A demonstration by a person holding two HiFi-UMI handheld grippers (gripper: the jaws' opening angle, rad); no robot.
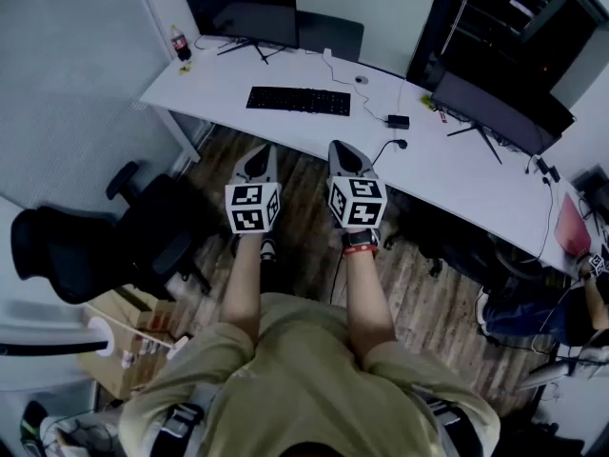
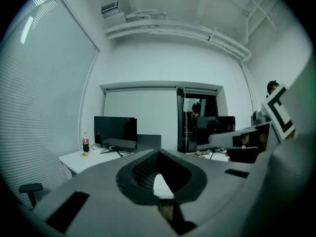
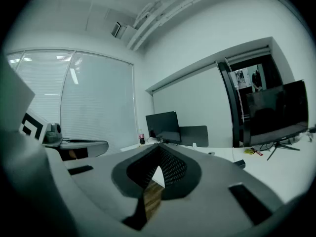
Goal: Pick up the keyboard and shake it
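**Keyboard flat on the desk, both hand-held grippers pressed shut short of it**

At the far left of the head view a black office chair [image 1: 86, 246] stands on the wood floor [image 1: 428, 293], with a cardboard box [image 1: 114, 341] just below it. Above them, the white desk [image 1: 457, 179] runs diagonally from upper left to right. A soda bottle [image 1: 180, 44] stands upright on its left corner, and a dark monitor [image 1: 241, 9] sits just beside the bottle along the back edge.

The left hand-held gripper [image 1: 259, 150] is held out over the floor, pointing at the desk's near edge and apart from it. In the left gripper view its jaws are pressed together at the tips, and nothing is pinched between them.

The black keyboard [image 1: 299, 101] lies flat on the desk in front of the monitor. It sits beyond both hand-held grippers, roughly between their lines, and neither touches it.

The right hand-held gripper [image 1: 341, 146] is held alongside the left one, at about the same height, with its tip near the desk's front edge. In the right gripper view its jaws meet at the tips and are closed on nothing; through the gap below them the floor shows.

Further right, a small black adapter [image 1: 398, 121] rests on the desk with cables running from it. A second monitor [image 1: 500, 108] stands beyond it, toward the right end.
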